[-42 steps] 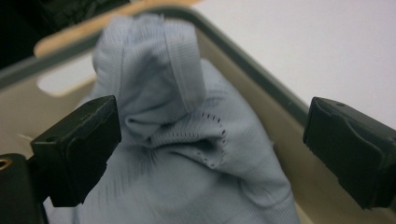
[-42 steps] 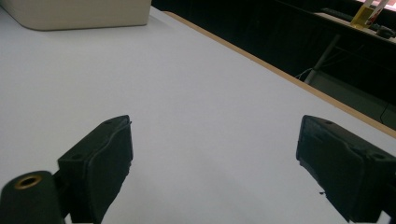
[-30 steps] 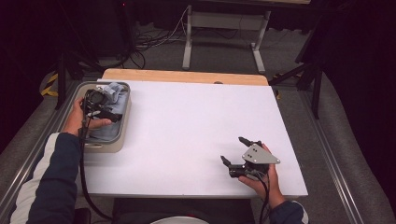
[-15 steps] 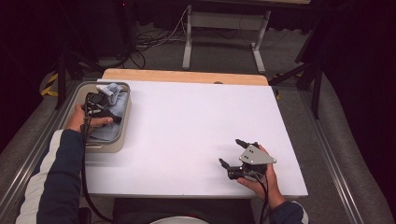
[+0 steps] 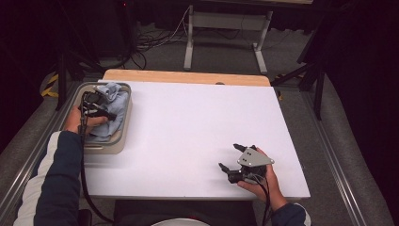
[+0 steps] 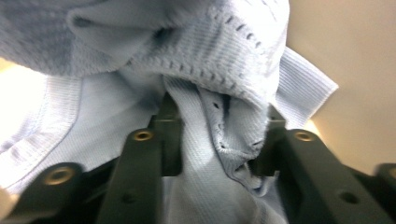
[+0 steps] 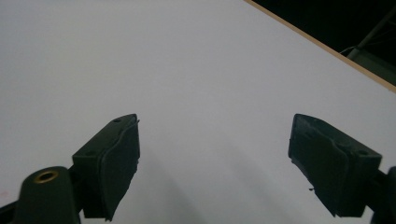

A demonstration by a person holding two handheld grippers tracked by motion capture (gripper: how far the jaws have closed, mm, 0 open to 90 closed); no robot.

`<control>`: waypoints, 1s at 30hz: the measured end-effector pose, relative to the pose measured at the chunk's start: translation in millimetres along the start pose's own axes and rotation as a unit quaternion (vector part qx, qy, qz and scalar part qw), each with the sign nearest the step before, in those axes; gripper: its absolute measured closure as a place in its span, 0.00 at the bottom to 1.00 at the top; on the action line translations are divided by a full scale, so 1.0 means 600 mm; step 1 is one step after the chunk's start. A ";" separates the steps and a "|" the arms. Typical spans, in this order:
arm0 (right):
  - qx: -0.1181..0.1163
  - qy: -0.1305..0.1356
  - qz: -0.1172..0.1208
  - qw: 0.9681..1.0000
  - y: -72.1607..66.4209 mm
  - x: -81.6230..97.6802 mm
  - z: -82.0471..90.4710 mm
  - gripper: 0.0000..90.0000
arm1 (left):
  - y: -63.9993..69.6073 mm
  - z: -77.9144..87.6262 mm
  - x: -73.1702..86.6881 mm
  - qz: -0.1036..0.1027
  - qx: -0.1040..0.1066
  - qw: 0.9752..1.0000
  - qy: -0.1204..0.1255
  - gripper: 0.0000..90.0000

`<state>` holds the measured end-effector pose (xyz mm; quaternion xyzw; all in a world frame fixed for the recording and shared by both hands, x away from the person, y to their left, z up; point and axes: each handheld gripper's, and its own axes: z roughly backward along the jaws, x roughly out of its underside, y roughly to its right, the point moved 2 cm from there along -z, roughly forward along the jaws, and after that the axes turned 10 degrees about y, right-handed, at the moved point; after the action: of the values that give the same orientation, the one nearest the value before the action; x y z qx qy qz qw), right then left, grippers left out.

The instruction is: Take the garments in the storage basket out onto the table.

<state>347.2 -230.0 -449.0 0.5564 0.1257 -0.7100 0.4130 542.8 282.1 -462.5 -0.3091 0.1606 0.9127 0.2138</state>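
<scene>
Left gripper view has the left gripper (image 6: 217, 140), jaws just closing, pinching the blue cloth (image 6: 196, 60) in the tray (image 5: 123, 136) at the table's (image 5: 197, 127) left edge, while the right gripper (image 5: 235, 157) hangs open near its front right corner.

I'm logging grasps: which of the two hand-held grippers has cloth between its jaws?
The left hand-held gripper, in the tray at the table's left: its jaws have just been closing on the light blue cloth. The right hand-held gripper is open over bare white table.
</scene>
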 end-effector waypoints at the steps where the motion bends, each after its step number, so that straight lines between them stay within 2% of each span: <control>1: -0.001 -0.001 -0.001 1.000 0.000 0.001 -0.001 0.19 | -0.002 0.001 0.001 0.002 0.001 1.000 0.002 0.73; 5: -0.001 -0.004 -0.003 1.000 0.001 0.002 -0.003 0.20 | 0.002 0.005 -0.002 -0.017 -0.015 1.000 0.005 0.77; 8: 0.002 -0.001 -0.002 1.000 0.002 0.001 0.000 0.20 | 0.004 0.012 -0.004 -0.027 -0.028 0.999 0.017 0.79; 17: 0.007 0.004 -0.003 1.000 0.005 -0.001 0.004 0.20 | 0.019 0.042 -0.015 -0.062 -0.074 0.994 0.054 0.81; 20: 0.009 0.005 -0.003 1.000 0.006 -0.001 0.005 0.20 | 0.021 0.056 -0.014 -0.059 -0.075 0.992 0.081 0.81; 25: 0.008 0.005 -0.002 1.000 0.005 -0.002 0.007 0.20 | 0.028 0.087 -0.012 -0.056 -0.075 0.986 0.136 0.81; 28: 0.011 0.011 -0.002 1.000 0.007 -0.004 0.009 0.19 | 0.032 0.105 -0.010 -0.049 -0.071 0.981 0.175 0.82; 30: 0.012 0.014 -0.003 1.000 0.008 -0.005 0.010 0.19 | 0.036 0.114 -0.011 -0.053 -0.073 0.978 0.188 0.82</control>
<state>346.6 -235.5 -443.1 0.5711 0.1246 -0.7048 0.4020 502.9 290.9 -403.2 -0.4982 0.1146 0.8347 0.2048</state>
